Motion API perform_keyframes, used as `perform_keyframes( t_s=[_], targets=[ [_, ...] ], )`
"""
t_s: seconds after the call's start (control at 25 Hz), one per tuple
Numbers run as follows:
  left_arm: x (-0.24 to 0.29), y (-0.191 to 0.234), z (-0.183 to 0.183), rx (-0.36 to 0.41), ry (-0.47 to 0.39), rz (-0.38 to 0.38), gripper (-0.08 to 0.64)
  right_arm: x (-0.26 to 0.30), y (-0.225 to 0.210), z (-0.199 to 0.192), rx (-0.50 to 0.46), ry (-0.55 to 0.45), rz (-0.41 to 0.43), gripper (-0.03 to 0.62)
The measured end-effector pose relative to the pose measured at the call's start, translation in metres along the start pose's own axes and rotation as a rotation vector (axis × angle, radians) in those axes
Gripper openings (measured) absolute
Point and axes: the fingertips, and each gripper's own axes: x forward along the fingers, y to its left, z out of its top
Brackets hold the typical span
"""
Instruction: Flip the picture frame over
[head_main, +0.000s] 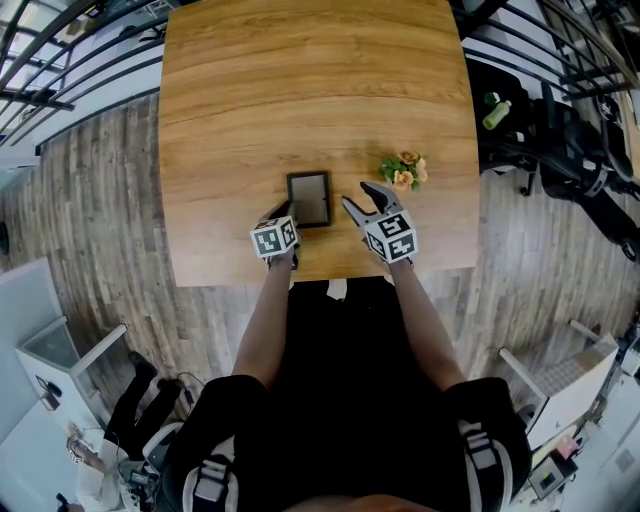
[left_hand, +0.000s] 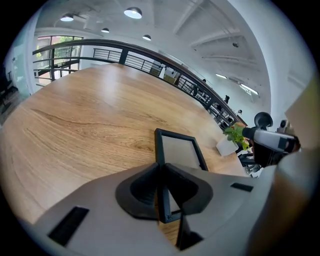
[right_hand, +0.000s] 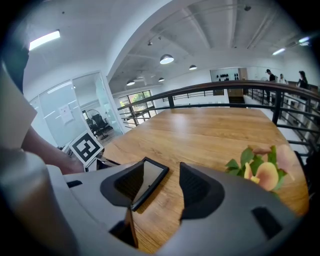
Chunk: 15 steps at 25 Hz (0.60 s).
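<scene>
A small black picture frame (head_main: 309, 199) with a grey panel lies on the wooden table (head_main: 300, 90) near its front edge. My left gripper (head_main: 282, 211) is at the frame's near left corner. In the left gripper view the jaws are pinched on the frame's (left_hand: 177, 150) thin black rim, left gripper (left_hand: 161, 172) shut on it. My right gripper (head_main: 356, 196) stands open just right of the frame. In the right gripper view the frame (right_hand: 150, 180) lies by the left jaw, and the right gripper (right_hand: 162, 185) presses on nothing.
A small bunch of artificial flowers (head_main: 404, 170) sits on the table to the right of the frame, close to my right gripper. The table's front edge (head_main: 330, 277) is just behind both grippers. Railings and chairs surround the table.
</scene>
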Motion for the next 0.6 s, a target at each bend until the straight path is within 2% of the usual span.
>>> perform_keyframes(
  t_s=[0.12, 0.36, 0.6],
  targets=[
    [-0.003, -0.001, 0.002, -0.036, -0.015, -0.013, 0.060, 0.000, 0.003, -0.002, -0.001, 0.003, 0.000, 0.235],
    [-0.009, -0.007, 0.006, -0.049, -0.039, -0.037, 0.060, 0.000, 0.007, -0.005, 0.012, -0.001, 0.007, 0.235],
    [-0.018, -0.010, 0.017, -0.078, -0.079, -0.061, 0.060, 0.004, 0.018, -0.021, 0.072, 0.005, 0.050, 0.235]
  ],
)
